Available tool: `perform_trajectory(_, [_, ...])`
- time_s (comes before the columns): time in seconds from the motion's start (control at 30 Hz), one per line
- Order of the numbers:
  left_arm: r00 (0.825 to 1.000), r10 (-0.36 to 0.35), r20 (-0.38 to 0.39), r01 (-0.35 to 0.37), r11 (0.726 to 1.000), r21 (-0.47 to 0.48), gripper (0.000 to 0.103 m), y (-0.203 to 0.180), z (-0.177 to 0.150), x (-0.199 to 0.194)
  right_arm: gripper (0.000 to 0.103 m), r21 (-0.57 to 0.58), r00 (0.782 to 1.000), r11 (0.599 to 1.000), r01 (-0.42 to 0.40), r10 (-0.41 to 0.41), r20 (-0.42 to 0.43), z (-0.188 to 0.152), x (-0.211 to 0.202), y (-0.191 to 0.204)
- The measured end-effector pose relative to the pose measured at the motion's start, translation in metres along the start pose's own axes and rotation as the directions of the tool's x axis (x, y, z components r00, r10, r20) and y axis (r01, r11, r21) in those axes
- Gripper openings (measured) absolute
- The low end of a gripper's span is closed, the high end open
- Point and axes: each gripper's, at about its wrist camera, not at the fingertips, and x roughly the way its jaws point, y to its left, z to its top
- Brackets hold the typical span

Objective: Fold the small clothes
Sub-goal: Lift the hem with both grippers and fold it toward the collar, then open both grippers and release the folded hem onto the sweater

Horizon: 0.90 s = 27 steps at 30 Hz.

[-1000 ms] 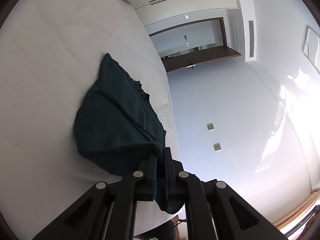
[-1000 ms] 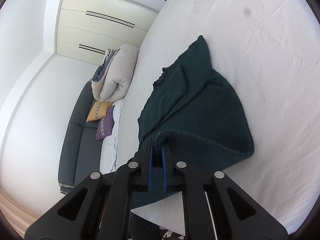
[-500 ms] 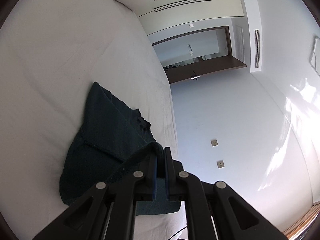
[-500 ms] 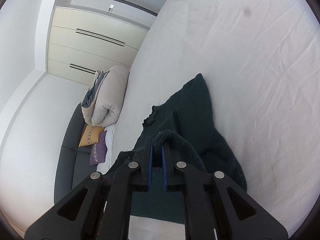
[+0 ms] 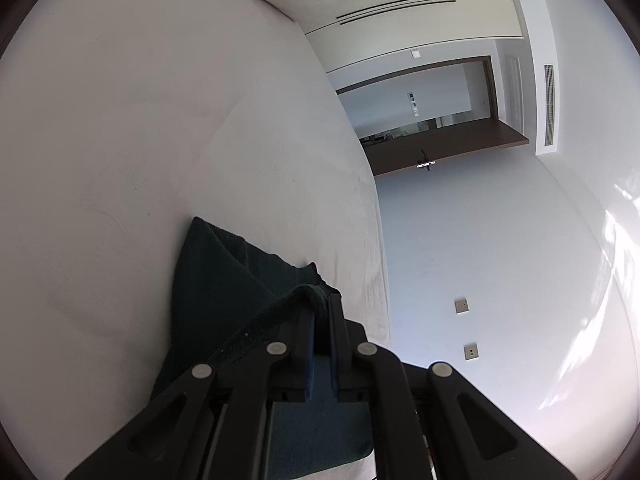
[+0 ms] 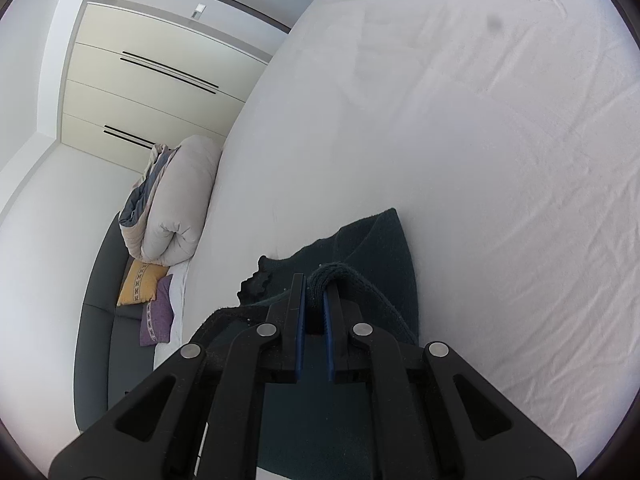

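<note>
Both tools grip a dark green garment over a white bed.
The left tool (image 5: 321,312) and right tool (image 6: 315,292) each clamp a hem of the dark green garment (image 6: 372,248) above the bed (image 6: 480,140); no writing is readable.

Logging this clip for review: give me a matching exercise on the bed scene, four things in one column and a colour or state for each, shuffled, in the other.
Things:
1. garment
2. bed sheet
3. square cushion
4. left gripper

Colours or states:
A. white, lightly creased
B. shut on a fabric edge
C. yellow, patterned
D. dark green, partly lifted off the bed

Pairs: 1-D, 2-A, 3-C, 4-B

The right gripper is likewise shut on the garment's edge.
</note>
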Motion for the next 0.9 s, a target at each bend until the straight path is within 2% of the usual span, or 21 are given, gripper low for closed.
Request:
perform_trajectory(0.17, [0.999,0.050,-0.002,-0.050,0.999,-0.012,0.005,0.012,0.016,0.029,0.007,0.023,0.999,0.999,0.049,-0.049,-0.008,0.018,0.031,-0.008])
perform_trajectory(0.4, [0.990,0.142,-0.007,-0.142,0.990,-0.017,0.007,0.028,0.026,0.060,0.007,0.089,0.996,0.992,0.091,-0.090,-0.020,0.027,0.066,-0.028])
perform_trajectory(0.43, [0.989,0.151,-0.001,-0.151,0.988,-0.028,0.011,0.032,0.027,0.061,0.008,0.113,0.996,0.990,0.085,-0.082,-0.025,0.027,0.070,-0.033])
perform_trajectory(0.5, [0.991,0.130,0.023,-0.128,0.989,-0.073,0.051,0.041,0.028,0.055,0.012,0.145,0.999,0.988,0.052,-0.050,-0.014,0.024,0.072,-0.039])
perform_trajectory(0.53, [0.992,0.117,0.045,-0.113,0.989,-0.091,0.058,0.044,0.028,0.049,0.018,0.149,0.999,0.988,0.035,-0.035,-0.005,0.024,0.071,-0.040])
perform_trajectory(0.57, [0.991,0.115,0.064,-0.108,0.990,-0.092,0.062,0.045,0.027,0.042,0.029,0.145,1.000,0.989,0.026,-0.027,0.006,0.023,0.070,-0.040])
perform_trajectory(0.6, [0.991,0.115,0.068,-0.109,0.990,-0.083,0.062,0.045,0.027,0.037,0.035,0.141,1.000,0.990,0.018,-0.022,0.023,0.023,0.068,-0.039])
perform_trajectory(0.67, [0.990,0.116,0.076,-0.111,0.992,-0.064,0.062,0.043,0.022,0.024,0.071,0.146,0.999,0.989,-0.012,0.004,0.052,0.024,0.061,-0.037])
perform_trajectory(0.7, [0.990,0.119,0.072,-0.115,0.992,-0.047,0.062,0.041,0.017,0.020,0.077,0.160,0.997,0.987,0.013,-0.025,0.074,0.026,0.051,-0.038])
perform_trajectory(0.73, [0.990,0.123,0.067,-0.121,0.992,-0.028,0.062,0.038,0.012,0.016,0.078,0.172,0.994,0.985,0.025,-0.042,0.099,0.026,0.045,-0.039])
perform_trajectory(0.8, [0.991,0.122,0.058,-0.123,0.992,0.009,0.062,0.035,-0.002,0.006,0.078,0.165,0.994,0.986,0.005,-0.024,0.108,0.024,0.033,-0.038])
perform_trajectory(0.9, [0.987,0.150,0.053,-0.153,0.987,0.059,0.062,0.032,-0.026,-0.007,0.078,0.043,0.990,0.994,0.096,-0.100,0.097,0.008,0.018,-0.022])
